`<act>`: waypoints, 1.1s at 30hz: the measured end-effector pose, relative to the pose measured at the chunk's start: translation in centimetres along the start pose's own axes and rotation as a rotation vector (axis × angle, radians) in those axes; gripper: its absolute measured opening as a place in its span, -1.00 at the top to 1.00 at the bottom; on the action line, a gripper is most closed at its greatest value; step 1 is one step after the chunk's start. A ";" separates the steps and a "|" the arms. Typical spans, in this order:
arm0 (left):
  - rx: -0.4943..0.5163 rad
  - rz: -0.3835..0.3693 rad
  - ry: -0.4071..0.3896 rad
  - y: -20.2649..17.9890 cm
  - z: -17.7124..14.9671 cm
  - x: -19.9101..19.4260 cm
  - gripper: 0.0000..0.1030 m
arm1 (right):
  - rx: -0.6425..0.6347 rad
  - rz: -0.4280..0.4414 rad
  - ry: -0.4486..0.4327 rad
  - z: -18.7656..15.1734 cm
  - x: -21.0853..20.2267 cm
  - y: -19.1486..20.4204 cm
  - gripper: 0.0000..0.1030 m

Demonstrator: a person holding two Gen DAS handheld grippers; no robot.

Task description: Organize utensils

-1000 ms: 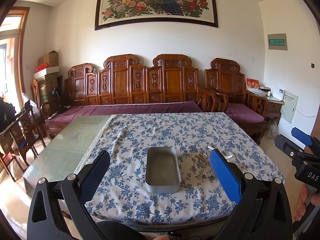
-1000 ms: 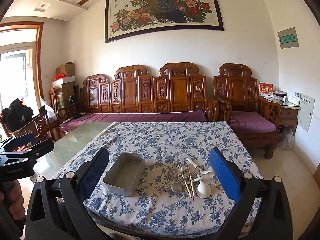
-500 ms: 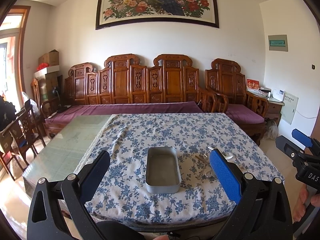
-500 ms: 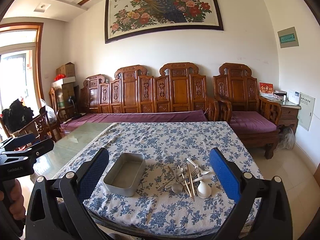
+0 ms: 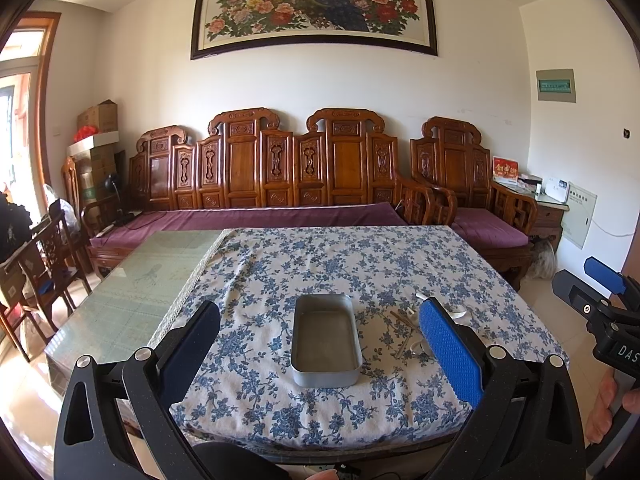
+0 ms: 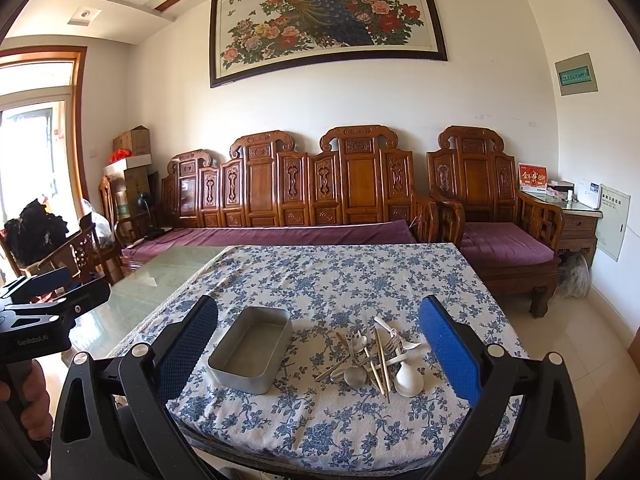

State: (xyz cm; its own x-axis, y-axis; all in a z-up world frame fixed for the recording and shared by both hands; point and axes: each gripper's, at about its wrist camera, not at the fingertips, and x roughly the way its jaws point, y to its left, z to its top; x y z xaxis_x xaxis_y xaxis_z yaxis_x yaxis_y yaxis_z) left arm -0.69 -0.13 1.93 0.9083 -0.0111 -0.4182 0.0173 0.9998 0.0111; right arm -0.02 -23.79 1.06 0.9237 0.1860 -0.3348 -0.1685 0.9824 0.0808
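no change noted across the last second: left gripper and right gripper both spread wide, holding nothing, short of the table; utensils heaped beside the empty tin, sorting not begun

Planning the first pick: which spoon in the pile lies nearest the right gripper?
The white ceramic spoon, at the pile's near right edge; the metal spoon lies left of it.
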 end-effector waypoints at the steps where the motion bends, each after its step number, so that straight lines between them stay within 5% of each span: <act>1: 0.000 0.000 -0.001 0.0 0.0 0.0 -0.88 | 0.001 0.000 0.000 0.0 0.0 -0.1 -0.95; 21: 0.002 -0.005 -0.002 -0.2 -0.1 0.1 -0.88 | 0.003 0.002 0.000 0.2 0.0 0.2 -0.95; 33: 0.000 -0.002 0.080 -0.2 -2.0 3.6 -0.88 | 0.026 0.011 0.042 -1.0 2.2 -0.8 -0.95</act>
State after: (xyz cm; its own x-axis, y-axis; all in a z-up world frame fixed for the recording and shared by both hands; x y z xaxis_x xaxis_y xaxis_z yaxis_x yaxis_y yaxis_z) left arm 1.75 -0.34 -1.35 0.8717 -0.0121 -0.4898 0.0196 0.9998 0.0103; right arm 1.77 -24.19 -0.67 0.9066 0.1977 -0.3728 -0.1691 0.9796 0.1085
